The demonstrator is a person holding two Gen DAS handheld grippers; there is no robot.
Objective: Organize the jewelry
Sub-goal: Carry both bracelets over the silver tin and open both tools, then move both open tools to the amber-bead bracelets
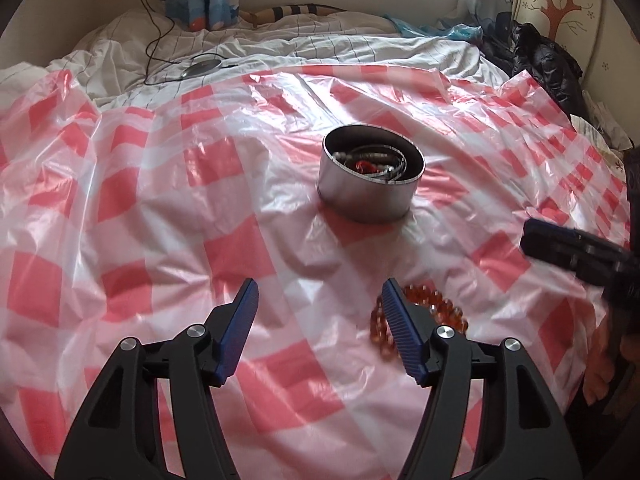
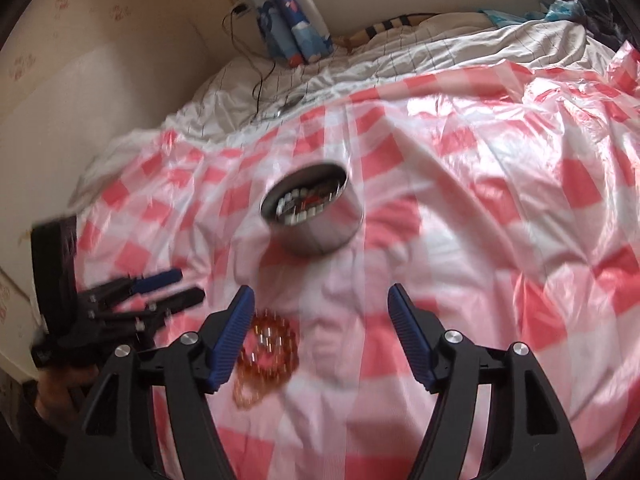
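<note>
A round metal tin [image 1: 360, 200] [image 2: 328, 232] stands on the red-and-white checked plastic sheet [image 1: 160, 200], with beads and a red piece [image 1: 366, 166] lying inside it. An amber bead bracelet [image 1: 438, 304] [image 2: 268, 346] lies on the sheet nearer to me. My left gripper [image 1: 318, 292] is open with nothing between its fingers; the bracelet sits just outside and partly behind its right finger. My right gripper [image 2: 320, 296] is open and empty too, the bracelet by its left finger. In the right wrist view my left gripper [image 2: 191, 283] shows at the left.
The sheet covers a bed with rumpled white striped bedding [image 1: 280, 40]. A black cable and a round grey device [image 1: 202, 67] lie at the back left. A black jacket [image 1: 548, 68] is piled at the right. A wall [image 2: 100, 100] runs along the bed's left.
</note>
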